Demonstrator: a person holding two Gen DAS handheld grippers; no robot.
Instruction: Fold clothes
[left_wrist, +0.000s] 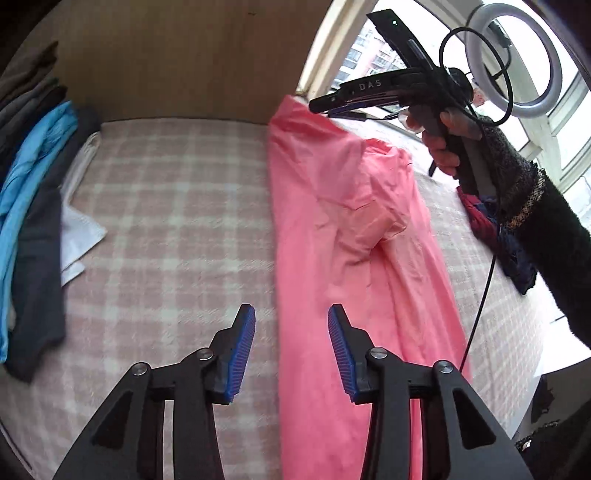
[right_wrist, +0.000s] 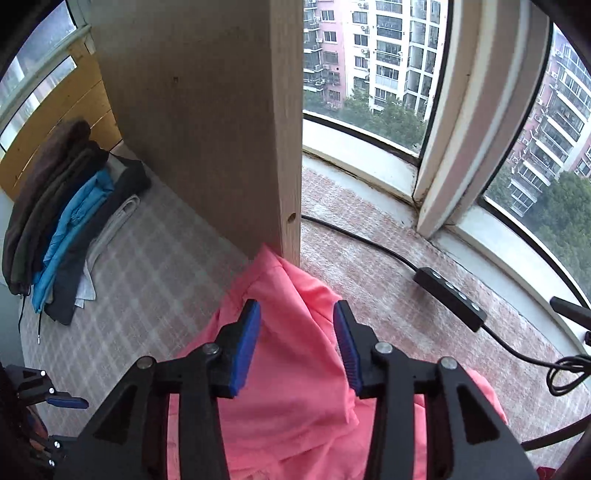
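A pink garment (left_wrist: 332, 229) lies in a long strip on the checked bed (left_wrist: 177, 206), its far end by the wooden panel (right_wrist: 207, 122). The left tongs (left_wrist: 291, 347) hang partly open and empty over the garment's left edge. The right tongs (right_wrist: 297, 343) are partly open above it, gripping nothing. Folded clothes (left_wrist: 33, 206) are stacked well left of the garment.

Pink garment (left_wrist: 332, 258) cut off below; folded stack (left_wrist: 29, 184) blurred, cropped left.
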